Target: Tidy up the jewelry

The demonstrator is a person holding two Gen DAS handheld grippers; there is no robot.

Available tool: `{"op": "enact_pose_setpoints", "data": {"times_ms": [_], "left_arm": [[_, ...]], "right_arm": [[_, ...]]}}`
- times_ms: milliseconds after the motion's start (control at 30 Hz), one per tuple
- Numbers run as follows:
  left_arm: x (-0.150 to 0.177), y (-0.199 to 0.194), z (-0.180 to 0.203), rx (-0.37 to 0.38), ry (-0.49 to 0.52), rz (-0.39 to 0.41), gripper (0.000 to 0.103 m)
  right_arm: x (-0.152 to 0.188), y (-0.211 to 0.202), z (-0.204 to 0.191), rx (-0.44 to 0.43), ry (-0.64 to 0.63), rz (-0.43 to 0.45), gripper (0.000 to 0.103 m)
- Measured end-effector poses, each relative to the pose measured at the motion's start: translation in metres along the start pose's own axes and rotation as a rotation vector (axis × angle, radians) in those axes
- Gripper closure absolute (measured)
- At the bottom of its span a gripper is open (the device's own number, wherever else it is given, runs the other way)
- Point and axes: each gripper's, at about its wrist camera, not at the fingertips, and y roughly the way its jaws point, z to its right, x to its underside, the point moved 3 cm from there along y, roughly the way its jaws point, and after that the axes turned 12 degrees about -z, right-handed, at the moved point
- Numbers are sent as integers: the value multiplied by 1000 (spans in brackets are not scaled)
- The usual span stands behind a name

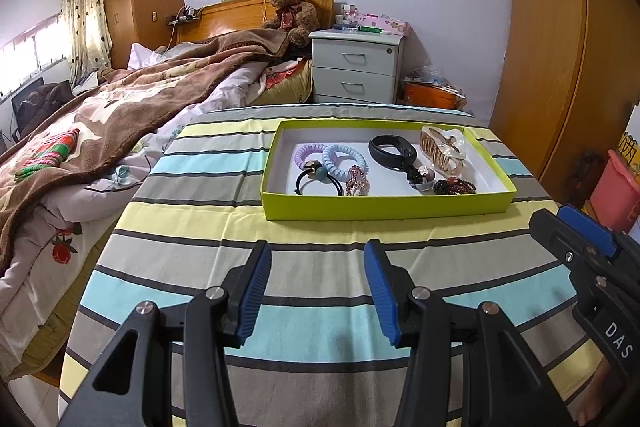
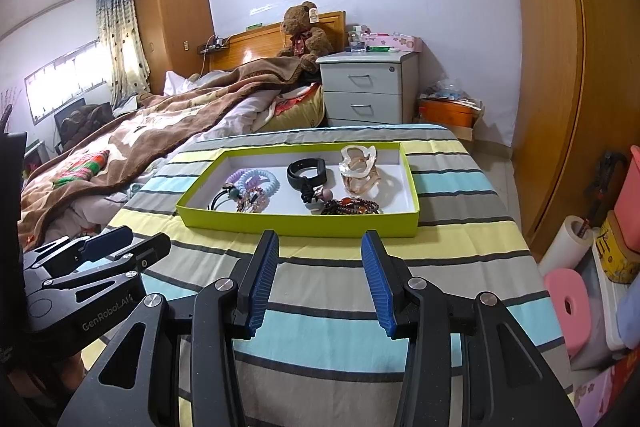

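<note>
- A striped cloth (image 1: 320, 307) in grey, yellow and pale blue covered the table, which stood beside an unmade bed (image 1: 120, 115) in a bedroom.
- Behind were a grey nightstand (image 1: 358, 67), a teddy bear (image 1: 292, 9) and wooden wardrobes.
- A shallow lime-green box (image 1: 384, 207) sat mid-table, its long axis running left to right across both views.
- Inside lay coil hair ties (image 1: 340, 159), a black band (image 1: 390, 147), a pale claw clip (image 1: 442, 149) and a beaded bracelet (image 1: 454, 186).
- The left gripper (image 1: 316, 291) and right gripper (image 2: 318, 287) hovered short of the box, jaws apart and empty.
</note>
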Motion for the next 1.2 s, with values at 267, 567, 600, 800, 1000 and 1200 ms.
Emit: {"op": "enact_pose_setpoints", "data": {"times_ms": [267, 567, 600, 800, 1000, 1200], "left_arm": [[0, -1, 1, 0, -3, 4, 53], [1, -1, -1, -1, -6, 7, 53], [1, -1, 0, 0, -6, 6, 53], [2, -3, -3, -6, -12, 6, 53], [2, -3, -4, -8, -15, 5, 53], [2, -3, -4, -8, -13, 5, 53]], "right_arm": [[-1, 1, 1, 1, 1, -1, 59], [-1, 1, 1, 1, 1, -1, 59], [-1, 1, 1, 1, 2, -2, 59], [-1, 1, 1, 1, 2, -1, 59], [-1, 1, 1, 2, 1, -2, 59], [-1, 2, 1, 3, 1, -3, 59]]}}
